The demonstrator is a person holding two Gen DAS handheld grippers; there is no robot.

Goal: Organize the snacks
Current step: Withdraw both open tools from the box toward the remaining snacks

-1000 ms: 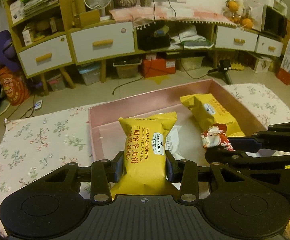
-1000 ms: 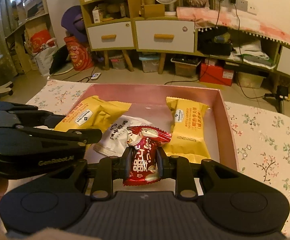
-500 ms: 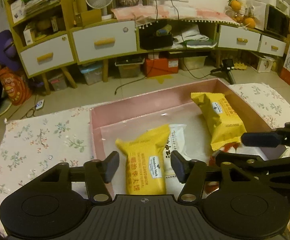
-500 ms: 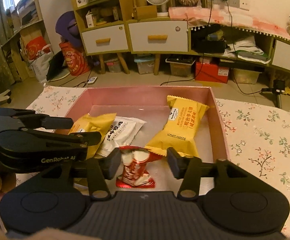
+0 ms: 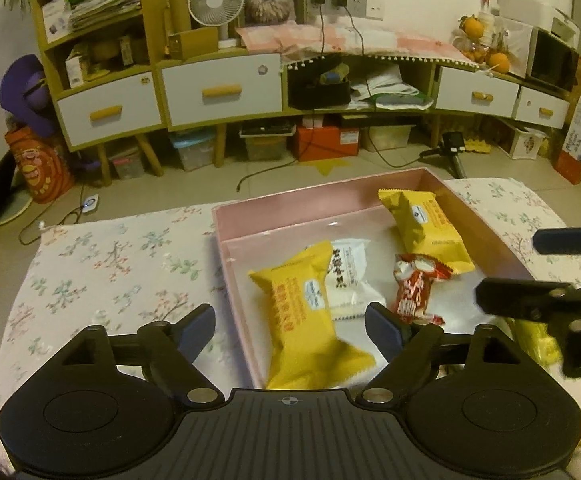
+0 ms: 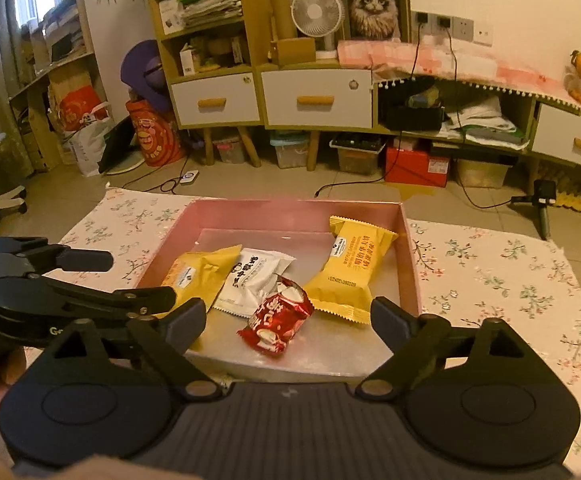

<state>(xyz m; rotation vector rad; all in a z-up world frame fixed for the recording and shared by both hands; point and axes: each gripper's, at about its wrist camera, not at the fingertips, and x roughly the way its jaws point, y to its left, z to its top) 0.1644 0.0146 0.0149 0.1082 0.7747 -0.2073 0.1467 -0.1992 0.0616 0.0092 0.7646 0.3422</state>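
Glossy red wrapper, matt cloth

"WAFFLES SANDWICH" on yellow packet

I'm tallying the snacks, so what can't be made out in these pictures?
- Left wrist view: the near end of the near yellow packet is hidden behind the gripper body.
- Left wrist view: a yellow wrapper outside the pink box is half covered by the right gripper and blurred.
- Both views: packet print is too small to read.
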